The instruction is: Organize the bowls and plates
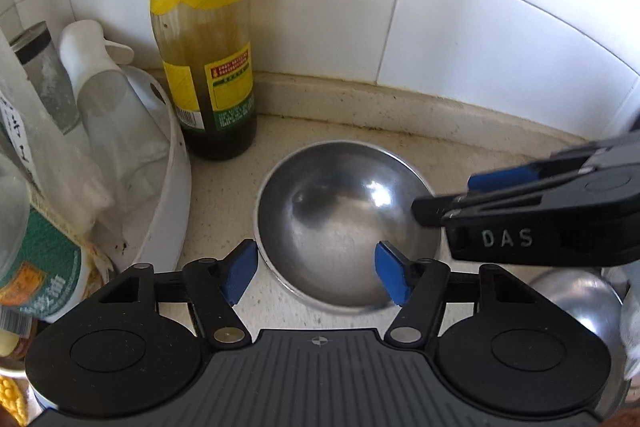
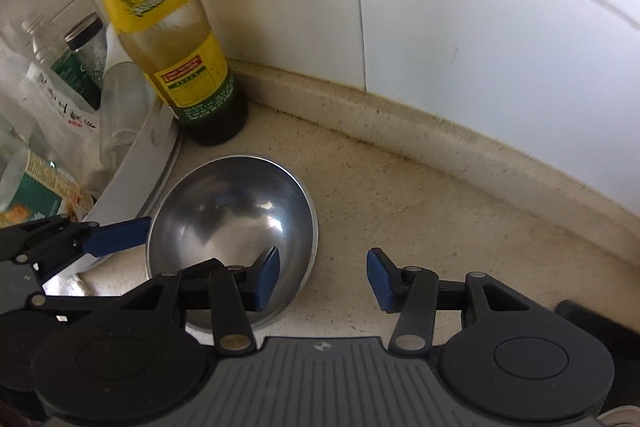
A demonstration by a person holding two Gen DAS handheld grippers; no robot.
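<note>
The left gripper (image 1: 316,275) has its jaws spread wide, and it holds nothing. Its blue pads straddle the near rim of the steel bowl (image 1: 344,223): the left-hand pad sits outside the rim at about 9 o'clock of the bowl's near edge, and the right-hand pad hangs over the bowl's inside at about 5 o'clock. Whether either pad touches the metal cannot be told.

The right gripper (image 2: 323,279) is also wide open and empty. One blue pad lies over the bowl's (image 2: 232,227) interior near its 5 o'clock rim, and the other is over bare countertop (image 2: 420,211) to the bowl's 3 o'clock side. In the left wrist view this gripper (image 1: 440,203) enters from 3 o'clock, its tip reaching over the bowl's right rim.

The bowl stands upright on the speckled beige countertop, near the tiled wall (image 1: 440,27). At its 11 o'clock stands a sauce bottle (image 1: 208,67) with a green and yellow label, close to the bowl. At the bowl's 9 o'clock is a white tray (image 1: 172,187) holding a white-capped clear bottle (image 1: 108,99) and other jars. At the left view's 4 o'clock edge, a second steel vessel (image 1: 576,303) is partly seen behind the gripper body.
</note>
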